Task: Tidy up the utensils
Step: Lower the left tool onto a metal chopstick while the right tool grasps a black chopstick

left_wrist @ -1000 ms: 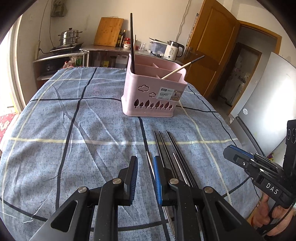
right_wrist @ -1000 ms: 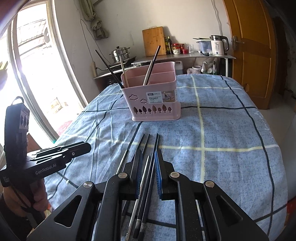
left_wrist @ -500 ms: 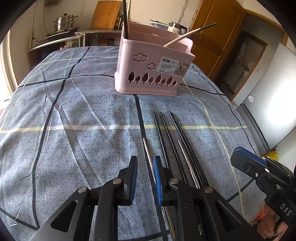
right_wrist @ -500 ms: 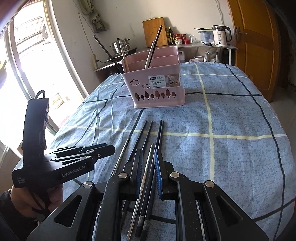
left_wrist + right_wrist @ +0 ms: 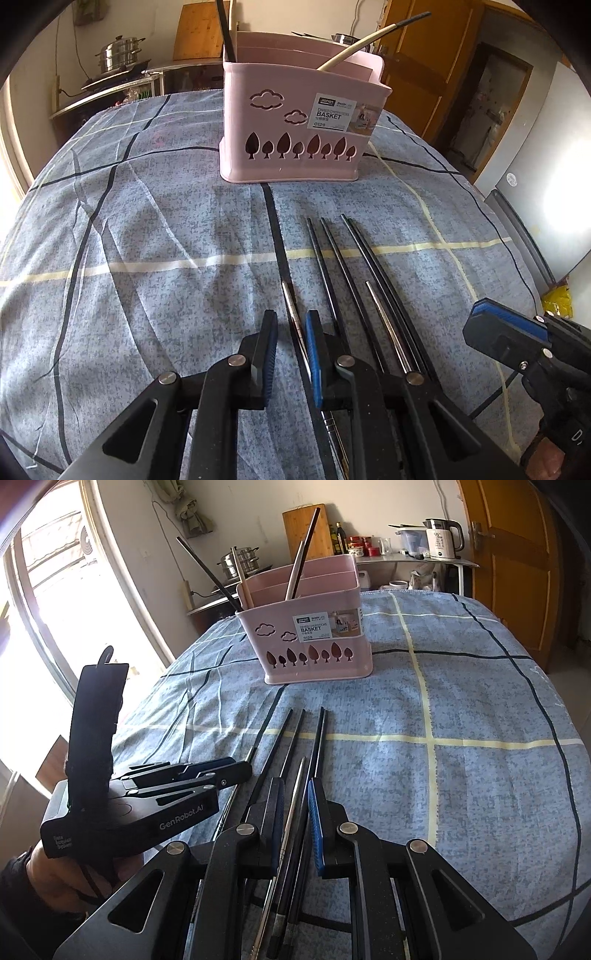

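Two tongs over chopsticks [image 5: 334, 273] on the bench [image 5: 147, 229], left tongs [image 5: 290, 332] closing around a silver chopstick [image 5: 291, 306], right tongs [image 5: 295, 805] narrowly open astride several, pink basket [image 5: 295, 122] toward far edge.

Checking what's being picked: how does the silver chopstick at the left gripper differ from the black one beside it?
The silver chopstick is shiny metal, the black chopstick dark. The silver chopstick lies between the left gripper's closing jaws; the black chopstick lies outside them, its tip nearer the pink basket. Both lie flat on the cloth.
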A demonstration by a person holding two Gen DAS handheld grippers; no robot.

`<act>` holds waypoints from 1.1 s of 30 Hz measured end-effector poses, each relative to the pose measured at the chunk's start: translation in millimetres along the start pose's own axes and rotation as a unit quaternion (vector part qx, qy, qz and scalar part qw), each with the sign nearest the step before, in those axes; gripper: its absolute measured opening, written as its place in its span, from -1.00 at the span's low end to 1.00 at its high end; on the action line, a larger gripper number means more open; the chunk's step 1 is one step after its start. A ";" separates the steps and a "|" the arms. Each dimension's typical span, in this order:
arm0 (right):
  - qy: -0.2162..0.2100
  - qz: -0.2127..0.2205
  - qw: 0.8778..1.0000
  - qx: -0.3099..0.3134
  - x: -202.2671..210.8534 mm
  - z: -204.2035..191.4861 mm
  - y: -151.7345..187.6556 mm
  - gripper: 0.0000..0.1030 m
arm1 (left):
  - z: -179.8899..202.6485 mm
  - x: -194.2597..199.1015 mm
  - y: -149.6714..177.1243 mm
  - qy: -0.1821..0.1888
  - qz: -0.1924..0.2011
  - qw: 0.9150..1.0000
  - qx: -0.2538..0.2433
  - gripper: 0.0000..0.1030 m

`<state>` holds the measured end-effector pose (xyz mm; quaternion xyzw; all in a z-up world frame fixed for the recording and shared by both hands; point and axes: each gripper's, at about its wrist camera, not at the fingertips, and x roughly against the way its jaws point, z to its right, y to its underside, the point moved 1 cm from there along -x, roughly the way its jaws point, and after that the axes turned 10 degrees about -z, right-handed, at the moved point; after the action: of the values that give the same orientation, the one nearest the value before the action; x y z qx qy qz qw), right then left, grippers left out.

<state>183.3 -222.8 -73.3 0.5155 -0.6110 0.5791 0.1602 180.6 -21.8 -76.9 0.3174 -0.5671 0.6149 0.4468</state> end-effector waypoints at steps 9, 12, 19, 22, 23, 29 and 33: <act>-0.008 -0.028 0.999 0.015 -21.5 -7.7 -6.6 -0.73 | -18.8 5.6 3.0 -0.005 -0.003 1.000 0.008 -0.89; -0.008 -0.038 0.999 0.020 -30.0 -10.6 -8.6 -0.73 | -26.6 7.4 5.4 0.000 -0.002 1.000 0.014 -0.89; 0.006 -0.057 0.998 0.024 -48.5 -10.5 -15.3 -0.73 | -32.5 8.4 7.4 0.013 0.002 1.000 0.017 -0.89; 0.011 -0.063 0.998 0.020 -53.9 -7.5 -16.7 -0.73 | -32.9 7.6 7.9 0.017 0.003 1.000 0.018 -0.89; 0.012 -0.061 0.998 0.020 -54.3 -6.8 -17.2 -0.73 | -33.3 7.5 8.2 0.018 0.004 1.000 0.018 -0.89; 0.019 -0.062 0.998 0.024 -54.1 -8.7 -21.4 -0.73 | -37.7 8.8 9.9 0.023 0.005 1.000 0.019 -0.88; 0.015 -0.064 0.997 0.029 -55.1 -11.6 -20.7 -0.73 | -38.9 9.2 9.9 0.024 0.005 1.000 0.020 -0.88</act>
<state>218.5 -184.0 -102.6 0.5496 -0.5569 0.5928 0.1909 172.5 18.6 -78.8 0.3088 -0.5453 0.6357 0.4508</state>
